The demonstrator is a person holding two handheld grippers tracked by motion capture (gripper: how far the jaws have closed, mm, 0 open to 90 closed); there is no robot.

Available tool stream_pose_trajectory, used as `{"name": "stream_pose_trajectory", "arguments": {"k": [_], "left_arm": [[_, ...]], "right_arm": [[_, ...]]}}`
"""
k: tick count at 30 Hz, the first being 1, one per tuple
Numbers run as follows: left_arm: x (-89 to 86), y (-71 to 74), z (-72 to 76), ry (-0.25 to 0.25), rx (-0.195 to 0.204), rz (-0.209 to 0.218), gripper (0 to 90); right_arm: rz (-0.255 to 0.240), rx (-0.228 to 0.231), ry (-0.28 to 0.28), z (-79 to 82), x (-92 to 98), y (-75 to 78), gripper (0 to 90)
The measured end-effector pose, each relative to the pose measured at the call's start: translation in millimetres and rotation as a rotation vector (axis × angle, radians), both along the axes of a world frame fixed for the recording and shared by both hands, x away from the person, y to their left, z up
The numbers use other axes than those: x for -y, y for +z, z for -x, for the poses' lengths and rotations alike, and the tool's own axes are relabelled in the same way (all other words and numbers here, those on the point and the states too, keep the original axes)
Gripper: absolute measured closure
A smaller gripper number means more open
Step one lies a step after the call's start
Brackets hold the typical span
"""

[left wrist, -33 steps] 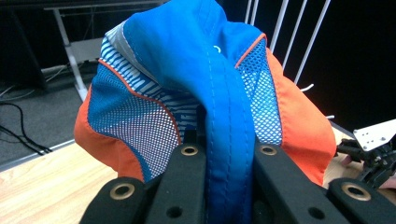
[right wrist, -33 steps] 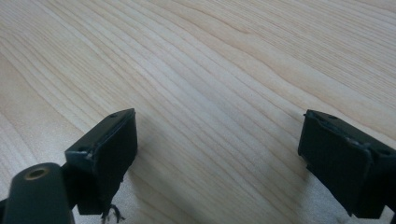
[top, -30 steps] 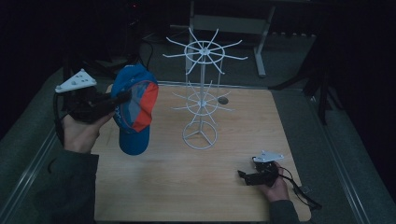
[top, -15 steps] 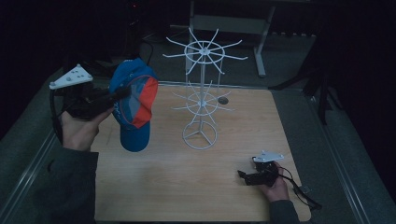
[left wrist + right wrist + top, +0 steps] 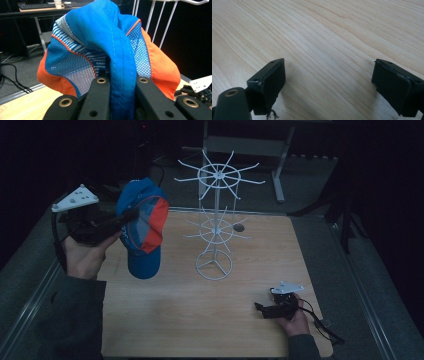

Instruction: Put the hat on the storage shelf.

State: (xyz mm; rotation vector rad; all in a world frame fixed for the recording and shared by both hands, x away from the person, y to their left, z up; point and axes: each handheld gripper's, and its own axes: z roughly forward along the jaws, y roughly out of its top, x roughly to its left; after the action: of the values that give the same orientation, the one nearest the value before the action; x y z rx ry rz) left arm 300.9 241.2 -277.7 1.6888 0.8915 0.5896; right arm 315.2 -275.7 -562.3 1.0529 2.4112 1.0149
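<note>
The left gripper (image 5: 131, 213) grasps a blue-and-orange cap (image 5: 142, 227) (raised beside the white rack (image 5: 216, 220)). The right gripper (image 5: 328, 82) rests released on the counter (image 5: 200, 320).

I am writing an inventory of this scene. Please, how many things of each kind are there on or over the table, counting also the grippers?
Caps: 1, the blue and orange cap, clamped by the left gripper.
Wire racks: 1, the white rack.
Grippers: 2, with the right gripper open, low at the table.
Total: 4

Left hand-held gripper (image 5: 131, 213) raised, clamped; right hand-held gripper (image 5: 328, 82) agape.
</note>
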Motion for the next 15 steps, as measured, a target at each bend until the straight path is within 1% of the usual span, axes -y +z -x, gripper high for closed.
{"name": "stream_pose_trajectory", "arguments": {"k": [5,12,15], "left_arm": [[0.0,2.9,-0.1,0.005,0.009,0.008,88.3],[-1.0,3.3,-2.0,0.018,0.014,0.017,88.3],[-1.8,4.3,-2.9,0.022,0.019,0.031,88.2]], "right_arm": [[0.000,0.000,0.000,0.0,0.0,0.0,11.6],[0.000,0.000,0.000,0.0,0.0,0.0,11.6],[0.000,0.000,0.000,0.0,0.0,0.0,11.6]]}}
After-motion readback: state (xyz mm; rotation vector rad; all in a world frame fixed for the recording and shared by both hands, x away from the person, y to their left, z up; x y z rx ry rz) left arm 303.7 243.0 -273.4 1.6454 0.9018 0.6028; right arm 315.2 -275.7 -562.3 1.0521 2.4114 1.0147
